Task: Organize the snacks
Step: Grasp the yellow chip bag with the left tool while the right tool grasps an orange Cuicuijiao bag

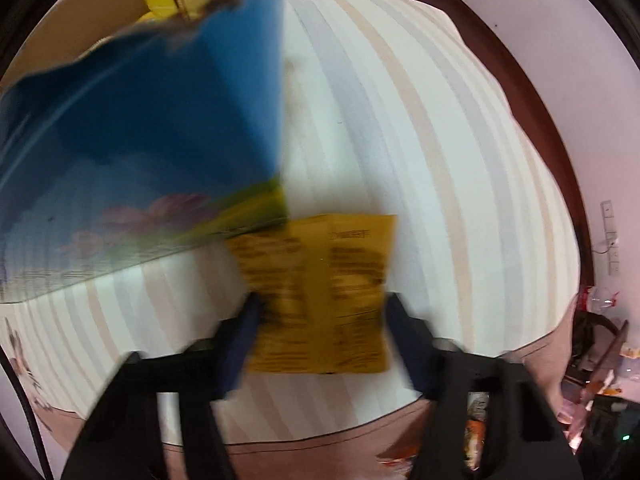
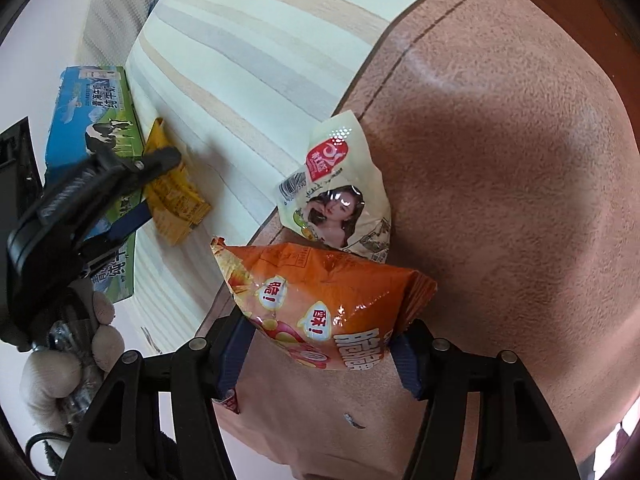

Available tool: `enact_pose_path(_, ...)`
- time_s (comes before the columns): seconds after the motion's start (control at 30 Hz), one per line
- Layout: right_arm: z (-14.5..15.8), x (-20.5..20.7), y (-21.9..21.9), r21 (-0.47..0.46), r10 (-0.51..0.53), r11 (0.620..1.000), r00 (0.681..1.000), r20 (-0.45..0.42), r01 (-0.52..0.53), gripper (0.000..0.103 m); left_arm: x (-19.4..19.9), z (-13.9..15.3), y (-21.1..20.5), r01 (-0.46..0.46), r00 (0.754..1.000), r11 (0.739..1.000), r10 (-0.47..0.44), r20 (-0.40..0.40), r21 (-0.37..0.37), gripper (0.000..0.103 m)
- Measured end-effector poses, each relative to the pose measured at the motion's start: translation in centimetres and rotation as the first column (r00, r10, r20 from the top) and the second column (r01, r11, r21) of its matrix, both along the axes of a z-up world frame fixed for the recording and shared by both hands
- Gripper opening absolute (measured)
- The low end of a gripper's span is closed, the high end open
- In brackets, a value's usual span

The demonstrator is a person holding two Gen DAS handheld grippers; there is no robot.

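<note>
Lying on the striped bed, the milk carton box at nine o'clock looks stiff; the puffy orange chip bag sits clamped in the right tool, the light yellow sachet pinched by the left tool at its edges.

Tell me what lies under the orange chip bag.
The orange chip bag sits in the right gripper, over the brown surface. Its upper edge overlaps the bottom of the white snack packet. Whatever is directly beneath the bag is covered.

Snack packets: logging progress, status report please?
Left gripper clamps yellow packet. Right gripper clamps orange chip bag. Milk carton close beside.
</note>
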State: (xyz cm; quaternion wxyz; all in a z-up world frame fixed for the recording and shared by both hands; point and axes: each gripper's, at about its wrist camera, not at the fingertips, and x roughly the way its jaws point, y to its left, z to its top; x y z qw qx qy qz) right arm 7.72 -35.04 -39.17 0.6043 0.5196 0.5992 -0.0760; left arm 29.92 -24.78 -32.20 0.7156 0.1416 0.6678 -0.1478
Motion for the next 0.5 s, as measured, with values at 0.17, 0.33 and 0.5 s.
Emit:
enact_pose_path(0.17,0.5,0.8,0.1,0.004,0.011,1.0,1.0,0.003,-0.011,0.065,-1.2,0.5,1.4,0.029,0.999,1.0,-0.029,0.014,0.009,0.052)
enact_pose_path(0.33,0.7,2.4,1.8,-0.003,0.082,0.997,0.997,-0.003,-0.082,0.065,-4.4,0.7,5.2,0.017,1.0,1.0,-0.017,-0.007,0.012,0.052)
enact_pose_path(0.5,1.6,4.0,4.3,-0.065,0.25,0.966,0.968,-0.011,-0.25,0.065,-8.1,0.6,10.0,-0.037,0.998,0.999,0.038,-0.049,0.01,0.052)
